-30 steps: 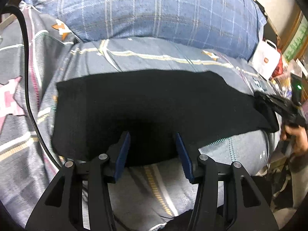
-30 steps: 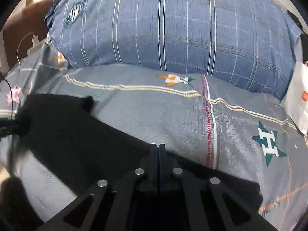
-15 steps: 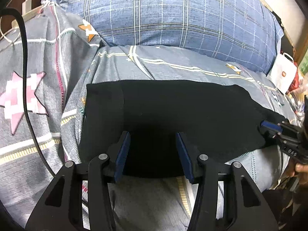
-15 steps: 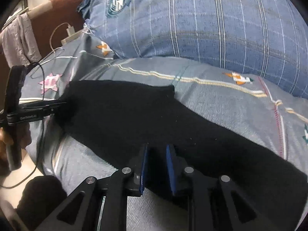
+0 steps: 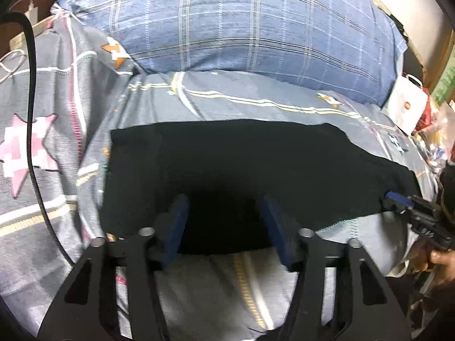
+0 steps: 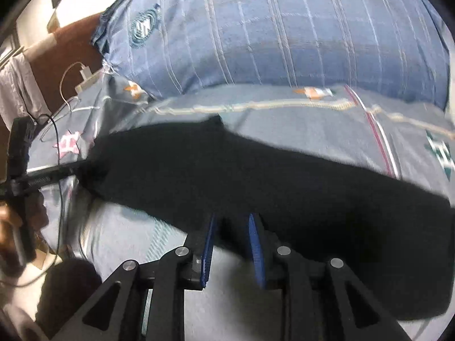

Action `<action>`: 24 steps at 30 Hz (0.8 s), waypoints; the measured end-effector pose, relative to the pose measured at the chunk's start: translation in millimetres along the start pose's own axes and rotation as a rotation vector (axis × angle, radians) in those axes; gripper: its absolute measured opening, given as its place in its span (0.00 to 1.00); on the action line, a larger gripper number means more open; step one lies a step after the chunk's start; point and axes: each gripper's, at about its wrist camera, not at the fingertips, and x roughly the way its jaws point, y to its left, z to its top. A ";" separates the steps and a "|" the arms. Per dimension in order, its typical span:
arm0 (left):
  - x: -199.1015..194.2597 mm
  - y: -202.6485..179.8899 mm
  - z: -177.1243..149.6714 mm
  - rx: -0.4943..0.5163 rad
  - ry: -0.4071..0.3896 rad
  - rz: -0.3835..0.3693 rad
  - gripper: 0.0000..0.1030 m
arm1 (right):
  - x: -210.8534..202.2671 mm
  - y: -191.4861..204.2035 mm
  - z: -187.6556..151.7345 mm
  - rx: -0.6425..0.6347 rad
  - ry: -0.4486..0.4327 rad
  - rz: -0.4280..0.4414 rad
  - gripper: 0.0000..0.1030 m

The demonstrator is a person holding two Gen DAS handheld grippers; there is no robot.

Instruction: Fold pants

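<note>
Between the spread left tongs [image 5: 224,221], black pants [image 5: 256,170] are seen flat on the bed [image 5: 256,105]. The right tongs [image 6: 231,244] — also parted, nothing pinched — are set at the near hem. Both hems should be pinched evenly before folding; a pillow [image 5: 241,22] beyond and a cable [image 5: 31,99] leftward could be snagged.

Patterned grey bedspread [image 5: 256,108], blue plaid pillow [image 5: 241,22]

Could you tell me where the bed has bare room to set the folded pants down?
Bare grey patterned bedsheet runs between the black pants and the blue plaid pillow, and left of the pants. The right edge is crowded by a white paper bag.
</note>
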 end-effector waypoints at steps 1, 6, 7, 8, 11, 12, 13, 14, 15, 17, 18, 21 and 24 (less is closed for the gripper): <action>1.9 -3.2 -1.1 -0.005 0.008 -0.016 0.60 | -1.3 -5.0 -4.6 0.005 0.004 -0.017 0.22; 18.2 -27.6 -7.4 0.051 0.097 -0.030 0.60 | -20.5 -37.7 -17.1 0.088 -0.045 -0.039 0.22; 17.7 -35.0 -7.3 0.074 0.095 -0.034 0.60 | -25.7 -44.8 -19.9 0.111 -0.056 -0.033 0.22; 17.0 -43.7 -6.1 0.099 0.095 -0.044 0.60 | -30.4 -51.3 -22.5 0.128 -0.063 -0.036 0.22; 13.1 -73.6 -0.7 0.180 0.087 -0.077 0.60 | -48.5 -70.7 -34.4 0.170 -0.081 -0.100 0.22; 12.9 -86.6 1.7 0.213 0.081 -0.086 0.60 | -55.4 -79.6 -40.6 0.189 -0.087 -0.129 0.22; 14.2 -98.9 4.1 0.244 0.081 -0.096 0.60 | -61.1 -87.4 -46.0 0.211 -0.091 -0.131 0.22; 16.6 -110.6 7.6 0.269 0.085 -0.104 0.60 | -68.4 -97.0 -52.3 0.242 -0.099 -0.132 0.22; 18.7 -122.0 10.0 0.295 0.089 -0.114 0.60 | -76.3 -104.4 -57.9 0.265 -0.111 -0.137 0.22; 25.2 -148.4 14.9 0.348 0.096 -0.137 0.60 | -88.1 -113.9 -64.7 0.278 -0.120 -0.181 0.24; 29.4 -161.9 17.6 0.376 0.099 -0.153 0.60 | -94.4 -119.7 -68.5 0.286 -0.119 -0.227 0.29; 43.6 -200.5 23.2 0.457 0.104 -0.190 0.60 | -111.2 -135.7 -79.1 0.337 -0.147 -0.247 0.30; 61.2 -234.4 29.7 0.527 0.134 -0.220 0.60 | -119.7 -147.0 -86.3 0.401 -0.175 -0.212 0.32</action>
